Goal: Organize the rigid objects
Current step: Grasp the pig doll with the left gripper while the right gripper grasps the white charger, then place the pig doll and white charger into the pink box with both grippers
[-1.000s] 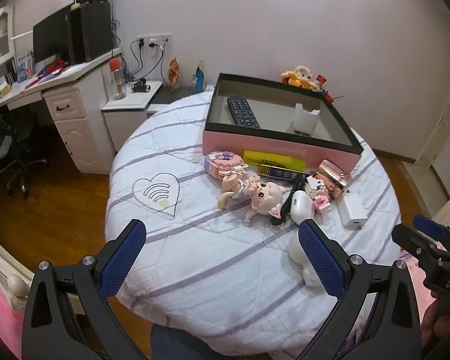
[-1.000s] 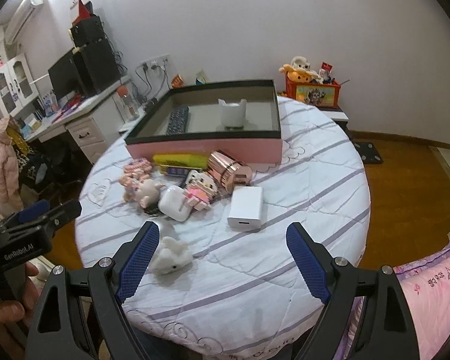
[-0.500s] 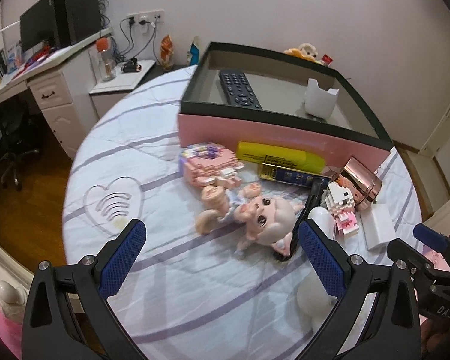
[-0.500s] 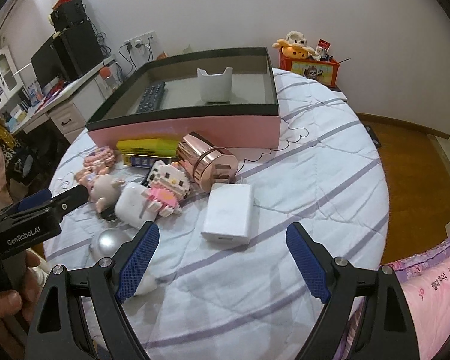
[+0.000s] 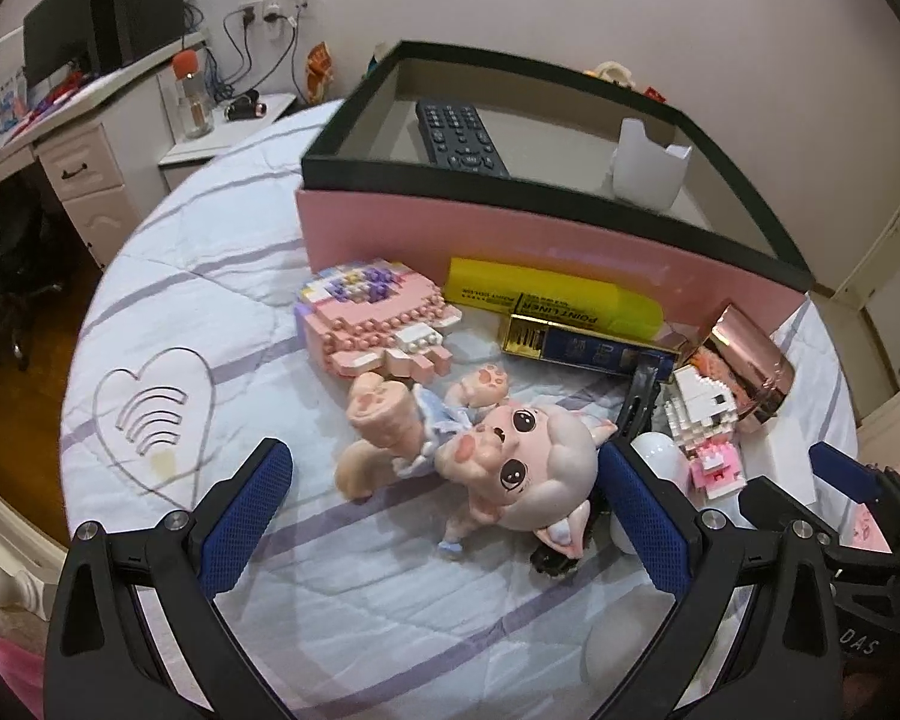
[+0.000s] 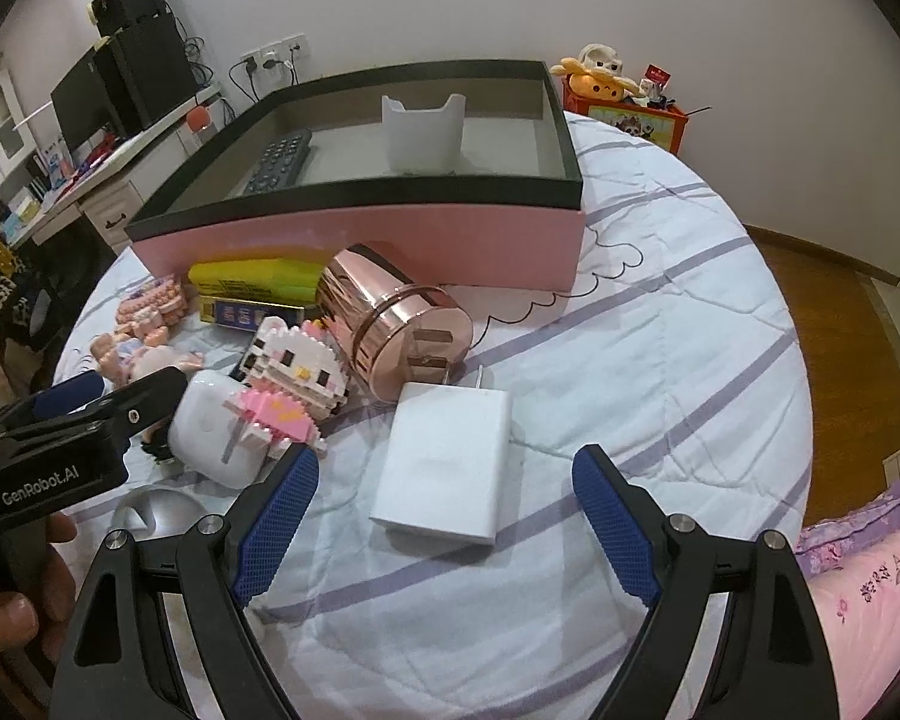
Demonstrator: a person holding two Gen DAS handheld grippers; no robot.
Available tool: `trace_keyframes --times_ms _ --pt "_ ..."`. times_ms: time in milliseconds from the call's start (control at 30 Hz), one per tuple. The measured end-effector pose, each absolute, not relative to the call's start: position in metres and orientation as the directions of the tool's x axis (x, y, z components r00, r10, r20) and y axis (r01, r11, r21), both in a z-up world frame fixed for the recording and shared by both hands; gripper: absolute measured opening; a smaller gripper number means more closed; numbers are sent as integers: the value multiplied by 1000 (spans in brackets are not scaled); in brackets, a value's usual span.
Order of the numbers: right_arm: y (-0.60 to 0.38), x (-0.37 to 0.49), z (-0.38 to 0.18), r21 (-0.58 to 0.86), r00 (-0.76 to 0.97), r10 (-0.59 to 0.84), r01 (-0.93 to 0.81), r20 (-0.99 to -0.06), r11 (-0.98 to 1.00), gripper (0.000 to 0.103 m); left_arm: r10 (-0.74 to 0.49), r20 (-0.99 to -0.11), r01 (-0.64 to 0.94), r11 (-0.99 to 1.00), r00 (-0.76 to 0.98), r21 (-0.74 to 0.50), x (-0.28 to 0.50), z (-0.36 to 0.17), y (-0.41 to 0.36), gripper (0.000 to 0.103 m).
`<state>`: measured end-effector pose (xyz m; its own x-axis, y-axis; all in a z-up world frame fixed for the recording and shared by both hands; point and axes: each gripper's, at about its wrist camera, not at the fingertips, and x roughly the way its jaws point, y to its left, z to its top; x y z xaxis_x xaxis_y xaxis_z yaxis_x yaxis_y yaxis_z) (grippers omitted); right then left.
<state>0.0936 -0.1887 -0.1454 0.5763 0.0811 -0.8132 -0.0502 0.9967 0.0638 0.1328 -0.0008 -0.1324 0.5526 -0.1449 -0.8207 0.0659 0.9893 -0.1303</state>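
A pink box [image 5: 510, 222] [image 6: 390, 240] with a dark rim holds a black remote [image 5: 459, 132] and a white holder [image 6: 423, 132]. In front of it lie a pink doll [image 5: 480, 450], a pink brick toy [image 5: 372, 312], a yellow box [image 5: 546, 300], a blue-and-gold box [image 5: 588, 348], a rose-gold cylinder [image 6: 396, 318], a brick cat figure [image 6: 297, 372], a white case [image 6: 210, 432] and a white charger [image 6: 444, 462]. My left gripper [image 5: 444, 510] hangs open just above the doll. My right gripper [image 6: 444, 516] stands open over the charger.
The objects rest on a round bed with a white, purple-striped quilt [image 6: 660, 360]. A desk with a monitor [image 5: 60, 36] and a low white side table [image 5: 228, 132] stand at the left. A silver round object [image 6: 156, 510] lies by the left gripper. Wooden floor lies beyond the bed's right edge.
Both grippers have come down and forward toward the bed. The doll now fills the gap of the left gripper and the charger that of the right. Both stay open.
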Motion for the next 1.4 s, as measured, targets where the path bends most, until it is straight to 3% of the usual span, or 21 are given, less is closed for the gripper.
trace_keyframes --times_ms 133,233,300,400,467,1000,1400 --pt "-188 98 -152 51 573 71 -50 -817 997 87 -150 -809 61 988 568 -140 139 -138 0 103" --pt "-184 98 -154 21 577 53 -61 -815 998 78 -148 -801 60 988 580 -140 142 -141 1 102" --pt "-183 98 -155 2 583 39 -64 -811 998 67 -155 -791 67 987 591 -143 140 -140 2 97" --pt "-186 96 -153 9 593 44 -63 -804 998 51 -192 -775 90 981 603 -173 135 -138 4 80" --pt "-188 95 -152 16 594 51 -65 -803 998 44 -210 -769 94 977 603 -193 132 -137 7 80" --pt "-195 83 -140 82 604 109 -72 -790 994 41 -237 -744 81 967 625 -241 106 -115 38 80" --pt "-187 76 -96 100 657 159 -127 -737 987 41 -270 -702 148 962 659 -231 102 -63 37 80"
